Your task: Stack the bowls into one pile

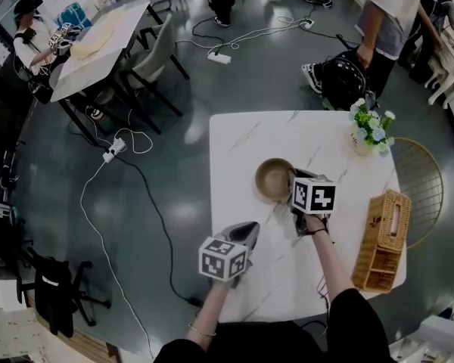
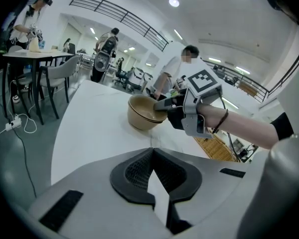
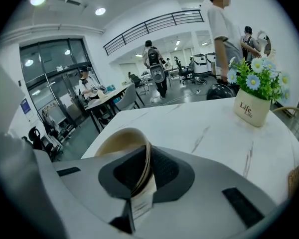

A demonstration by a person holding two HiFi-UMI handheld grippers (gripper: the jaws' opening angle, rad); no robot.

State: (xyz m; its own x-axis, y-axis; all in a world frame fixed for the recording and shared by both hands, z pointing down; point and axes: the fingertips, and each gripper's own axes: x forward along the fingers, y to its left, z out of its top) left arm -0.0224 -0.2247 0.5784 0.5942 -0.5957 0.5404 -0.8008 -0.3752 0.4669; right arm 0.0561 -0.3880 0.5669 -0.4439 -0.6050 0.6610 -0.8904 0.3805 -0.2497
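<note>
A large open workroom is shown from above, with a glossy dark floor (image 1: 174, 119) across which cables (image 1: 125, 146) trail at the left. A second table (image 1: 98, 40) with chairs is seen in the upper left of the frame, and people are seen at the upper edges.

The lower centre is filled by a white marble-patterned bench (image 1: 246, 138). Its top looks smooth and hard, so a bowl is likely to slide on it if pushed and to clink if set down sharply. A wicker basket (image 1: 382, 240) is placed at the bench's right edge, and a flower pot (image 1: 367, 136) at its upper right corner, both well apart from the work.

Near the middle of the bench the tan bowls (image 1: 274, 178) are found. A double rim line suggests that one is already nested in another. They are judged stiff, fairly light, thin-walled and possibly breakable, so the rim is the natural place to be gripped, pinched from inside and outside.

The right gripper (image 1: 293, 184) is clamped on that rim at the right side, its fingers (image 3: 162, 171) pressed on both faces of the wall. The left gripper (image 1: 248, 229) is held low, left of centre, fingers together and empty.
</note>
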